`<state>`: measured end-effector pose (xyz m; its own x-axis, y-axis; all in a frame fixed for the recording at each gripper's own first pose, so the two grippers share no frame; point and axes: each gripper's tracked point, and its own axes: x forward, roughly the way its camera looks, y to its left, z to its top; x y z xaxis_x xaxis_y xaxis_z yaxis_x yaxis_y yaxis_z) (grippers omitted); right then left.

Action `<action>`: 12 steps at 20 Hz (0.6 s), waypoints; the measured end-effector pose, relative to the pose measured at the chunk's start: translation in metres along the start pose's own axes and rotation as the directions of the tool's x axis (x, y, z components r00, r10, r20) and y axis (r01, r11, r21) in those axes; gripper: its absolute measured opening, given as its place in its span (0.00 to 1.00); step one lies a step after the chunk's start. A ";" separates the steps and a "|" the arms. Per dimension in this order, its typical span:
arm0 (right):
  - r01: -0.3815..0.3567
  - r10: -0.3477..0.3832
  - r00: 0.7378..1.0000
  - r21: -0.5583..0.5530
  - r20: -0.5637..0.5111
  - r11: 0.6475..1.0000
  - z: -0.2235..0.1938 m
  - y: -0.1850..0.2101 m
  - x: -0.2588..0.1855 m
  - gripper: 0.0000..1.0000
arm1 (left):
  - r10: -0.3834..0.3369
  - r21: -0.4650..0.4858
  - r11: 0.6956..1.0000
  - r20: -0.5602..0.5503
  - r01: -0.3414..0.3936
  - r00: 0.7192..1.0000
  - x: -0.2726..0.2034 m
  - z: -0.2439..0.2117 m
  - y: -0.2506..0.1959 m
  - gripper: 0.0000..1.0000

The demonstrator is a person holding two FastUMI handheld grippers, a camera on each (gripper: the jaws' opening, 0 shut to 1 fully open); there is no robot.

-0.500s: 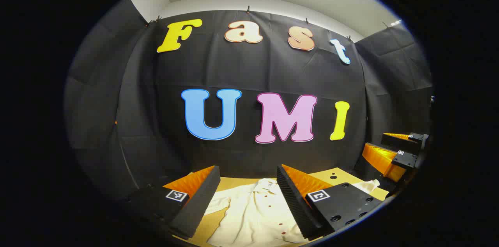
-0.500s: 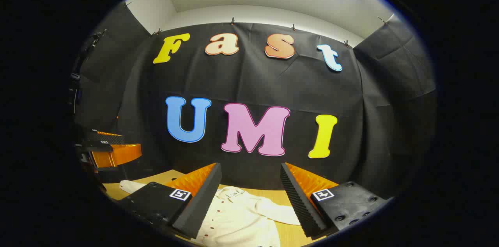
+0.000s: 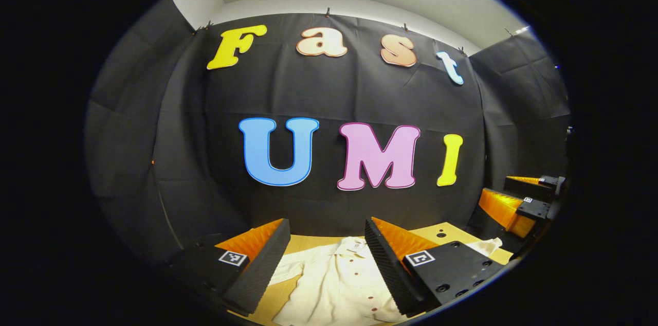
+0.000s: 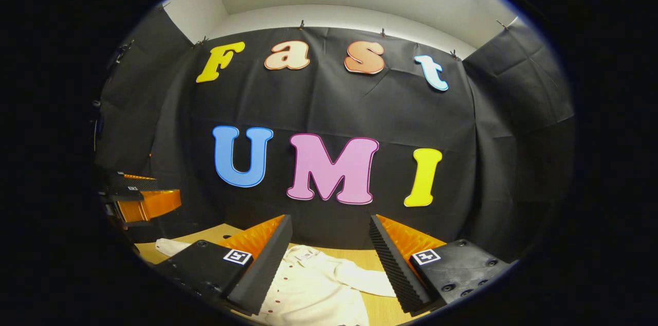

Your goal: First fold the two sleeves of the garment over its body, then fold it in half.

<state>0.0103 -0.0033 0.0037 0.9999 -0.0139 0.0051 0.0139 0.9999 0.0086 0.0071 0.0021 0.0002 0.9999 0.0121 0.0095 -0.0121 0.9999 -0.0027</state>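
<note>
Left gripper (image 3: 324, 264) is hovering above the table (image 3: 308, 241) with its jaws standing wide apart, nothing between them. Right gripper (image 4: 329, 264) is doing the same: jaws apart, gripping nothing.

Shirt (image 3: 339, 285) is lying flat on the table, front up, collar pointing toward the booth wall, dark buttons running down the placket. In the left gripper view it is sitting below and between the fingers, and one sleeve (image 3: 486, 246) is stretching out to the right past the right finger. In the right gripper view the shirt (image 4: 313, 290) is showing between the fingers with a sleeve (image 4: 367, 279) angling right across the table (image 4: 378, 310), and the other sleeve end (image 4: 169, 247) is poking out at far left. Both sleeves are lying spread out, not folded over the body.

Each view is also catching the other gripper off to the side, raised above the table edge: right gripper (image 3: 522, 202) at far right, left gripper (image 4: 139, 200) at far left.
</note>
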 end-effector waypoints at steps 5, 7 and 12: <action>-0.014 0.014 1.000 -0.008 -0.008 1.000 -0.005 0.005 0.003 0.96 | 0.014 0.005 1.000 0.002 -0.014 1.000 0.002 0.001 0.004 0.96; -0.011 0.011 1.000 -0.005 -0.019 1.000 -0.009 0.004 0.004 0.96 | 0.014 0.004 1.000 -0.005 -0.014 1.000 0.003 -0.001 0.006 0.96; 0.001 -0.002 1.000 -0.016 -0.030 1.000 -0.017 0.000 0.012 0.96 | 0.011 0.008 1.000 -0.019 -0.010 1.000 0.007 -0.007 0.005 0.95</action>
<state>0.0221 -0.0034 -0.0132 0.9996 -0.0151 -0.0245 0.0150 0.9999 -0.0073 0.0137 0.0075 -0.0067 0.9997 0.0226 -0.0091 -0.0225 0.9997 0.0050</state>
